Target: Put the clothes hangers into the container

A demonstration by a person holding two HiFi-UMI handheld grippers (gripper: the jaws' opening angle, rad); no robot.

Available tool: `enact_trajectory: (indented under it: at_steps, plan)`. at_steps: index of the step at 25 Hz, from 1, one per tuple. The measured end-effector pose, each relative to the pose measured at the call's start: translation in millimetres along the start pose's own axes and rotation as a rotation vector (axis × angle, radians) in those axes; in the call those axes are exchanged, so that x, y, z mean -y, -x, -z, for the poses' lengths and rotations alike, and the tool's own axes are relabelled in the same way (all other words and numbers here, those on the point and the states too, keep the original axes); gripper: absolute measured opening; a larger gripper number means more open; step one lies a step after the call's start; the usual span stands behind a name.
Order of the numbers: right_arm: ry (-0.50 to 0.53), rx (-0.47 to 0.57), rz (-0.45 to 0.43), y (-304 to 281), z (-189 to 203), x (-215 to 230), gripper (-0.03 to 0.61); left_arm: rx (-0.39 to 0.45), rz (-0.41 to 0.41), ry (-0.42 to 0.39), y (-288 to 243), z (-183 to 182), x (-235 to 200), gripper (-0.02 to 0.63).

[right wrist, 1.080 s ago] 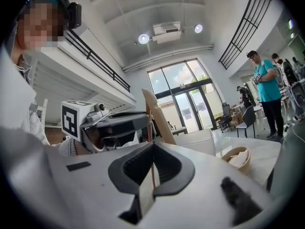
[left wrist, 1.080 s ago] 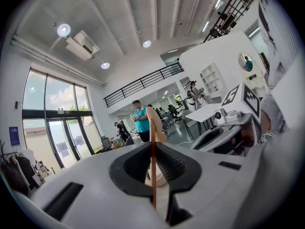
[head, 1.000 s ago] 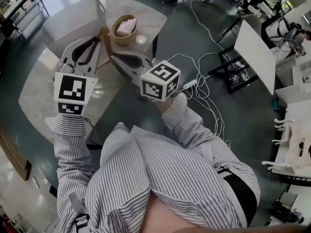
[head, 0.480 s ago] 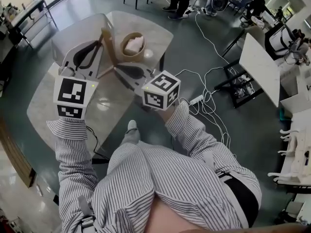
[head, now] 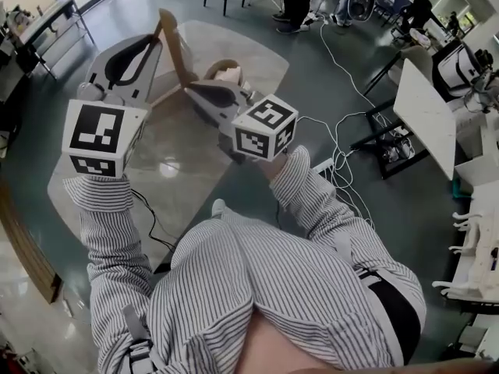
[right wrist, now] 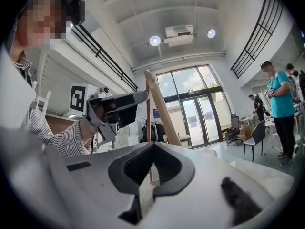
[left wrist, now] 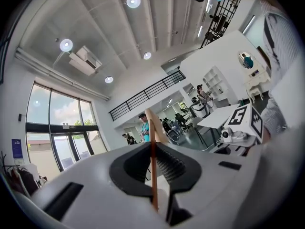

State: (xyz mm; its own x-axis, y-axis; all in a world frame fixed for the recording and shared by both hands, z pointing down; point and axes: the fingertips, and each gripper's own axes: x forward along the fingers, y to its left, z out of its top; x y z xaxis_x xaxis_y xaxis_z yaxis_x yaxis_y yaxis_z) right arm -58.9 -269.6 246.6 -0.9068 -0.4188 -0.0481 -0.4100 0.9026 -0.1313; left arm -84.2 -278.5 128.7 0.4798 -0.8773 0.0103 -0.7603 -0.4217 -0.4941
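- Left gripper (left wrist: 153, 149): jaws are closed on the thin edge of the wooden clothes hanger (head: 176, 49).
- Right gripper (right wrist: 151, 149): jaws clamp the same hanger lower down.
- Both grippers point level, with the striped sleeves (head: 117, 232) extended forward.
- The hanger hangs above the table (head: 179, 162), just beside the container (head: 214, 66).

My pale grey, black-lined left gripper (head: 158, 39) and right gripper (head: 189, 91), their black-and-white patterned cubes (head: 265, 127), a tan hanger (head: 173, 49), my thin-striped white shirt (head: 257, 279), a mottled beige table (head: 179, 170).
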Motion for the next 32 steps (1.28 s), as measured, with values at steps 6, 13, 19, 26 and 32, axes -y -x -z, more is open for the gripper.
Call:
enact_trajectory:
  at_steps: [6,13,19,26,32]
  plan:
    - [0.003,0.003,0.016,-28,-20,31,0.014,0.023,0.0,-0.023,-26,-17,-44,0.04]
    - [0.001,0.002,0.008,-56,-33,51,0.014,0.045,-0.002,0.001,-41,-22,-76,0.04]
    - [-0.003,-0.009,-0.01,-75,-38,59,0.015,0.023,-0.033,-0.015,-48,-25,-111,0.041]
    - [0.002,0.009,-0.013,-93,-43,67,0.015,0.044,-0.074,-0.051,-49,-27,-141,0.041]
    - [-0.01,0.0,-0.018,-113,-40,85,0.015,0.023,-0.064,-0.053,-72,-2,-153,0.041]
